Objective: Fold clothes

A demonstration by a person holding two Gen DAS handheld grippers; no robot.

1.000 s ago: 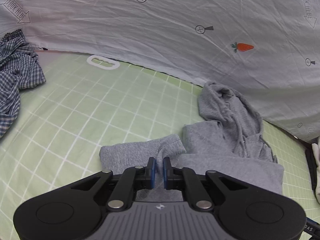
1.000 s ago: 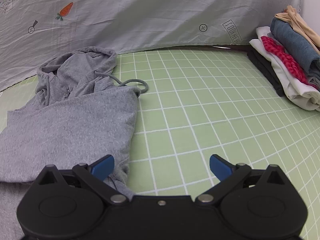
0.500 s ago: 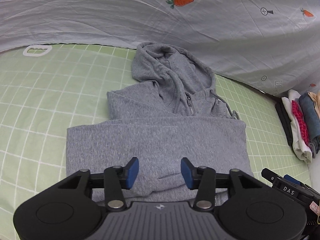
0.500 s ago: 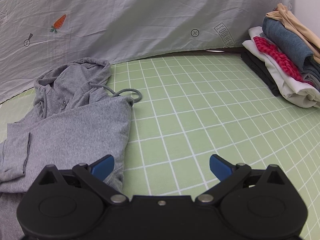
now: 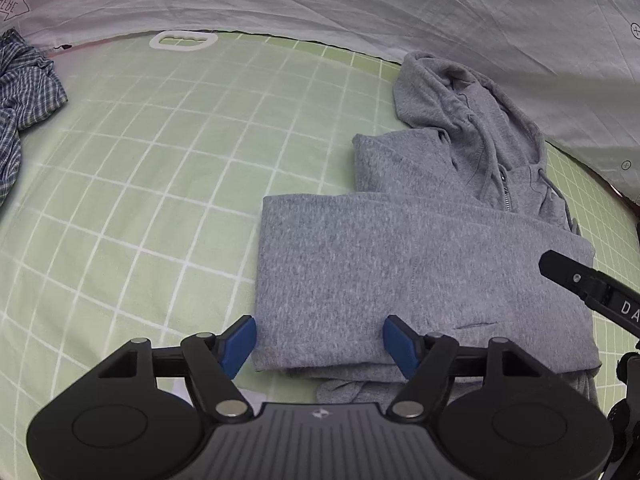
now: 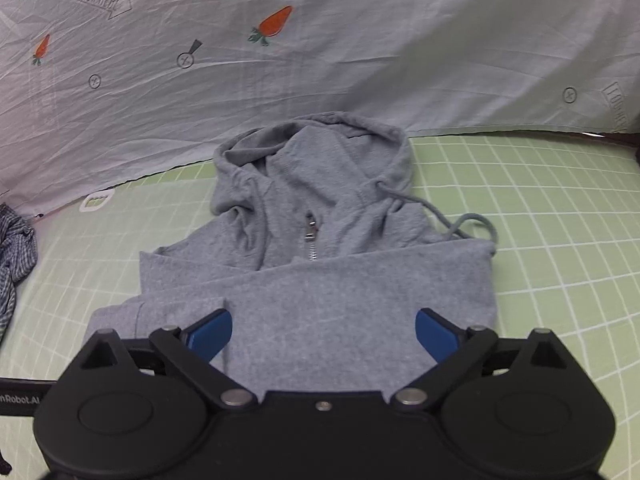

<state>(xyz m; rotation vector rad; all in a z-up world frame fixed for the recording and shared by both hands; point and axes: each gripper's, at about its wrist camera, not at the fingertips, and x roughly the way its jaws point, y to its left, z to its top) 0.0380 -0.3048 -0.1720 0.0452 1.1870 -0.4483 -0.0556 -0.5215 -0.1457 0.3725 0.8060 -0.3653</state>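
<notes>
A grey zip hoodie [image 5: 420,264] [image 6: 320,288] lies on the green grid mat, its lower part folded up over the chest and its hood toward the white sheet. My left gripper [image 5: 320,340] hovers over the hoodie's near left corner, jaws opening, with cloth below them and nothing pinched. My right gripper [image 6: 324,330] hangs over the folded front, jaws wide but closing, with nothing pressed between the pads. In the left wrist view, part of the right gripper [image 5: 592,284] shows at the right edge.
A blue checked shirt [image 5: 24,92] [image 6: 14,256] lies crumpled at the left on the green grid mat [image 5: 132,184]. A white plastic clip [image 5: 184,40] sits near the mat's far edge. A white printed sheet [image 6: 320,60] rises behind the mat.
The left gripper went from shut to open and now faces the hoodie's left edge. The right gripper swung left from the bare mat to above the hoodie, its jaws narrowing slightly.
</notes>
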